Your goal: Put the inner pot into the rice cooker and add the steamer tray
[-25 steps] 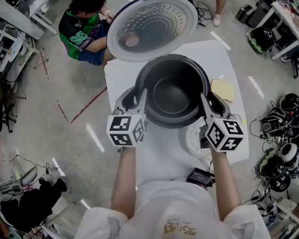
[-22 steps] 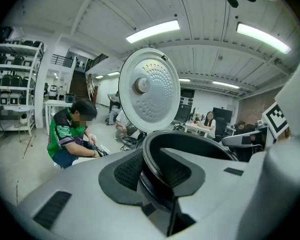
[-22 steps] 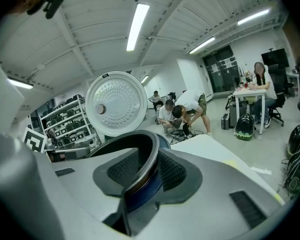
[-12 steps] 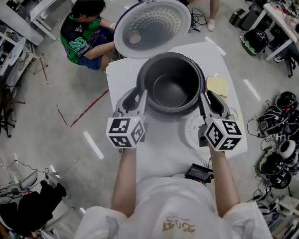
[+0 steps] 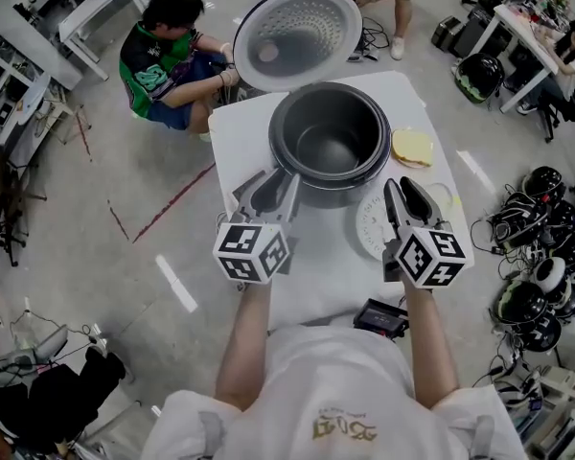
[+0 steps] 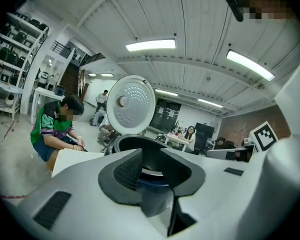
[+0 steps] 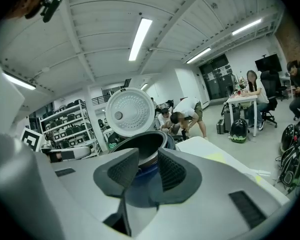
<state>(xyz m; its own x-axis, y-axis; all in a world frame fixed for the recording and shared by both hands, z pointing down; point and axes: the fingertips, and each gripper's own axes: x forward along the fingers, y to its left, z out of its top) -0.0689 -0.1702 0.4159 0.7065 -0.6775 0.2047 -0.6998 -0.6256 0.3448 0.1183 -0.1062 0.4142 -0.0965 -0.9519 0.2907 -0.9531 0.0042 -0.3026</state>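
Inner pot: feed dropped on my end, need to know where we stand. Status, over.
Left claw and right claw open, empty. Inner pot seated in rice cooker, lid up. Steamer tray on table by right claw; path clear.

Head view looks steeply down over the table [image 5: 316,271]. Gripper views sit low, close — all share the rice cooker [image 5: 337,190].

At ten o'clock we see a person in a green shirt [image 5: 163,60] crouching; at two o'clock, a yellow cloth [image 5: 412,148] on the white table [image 5: 240,142].
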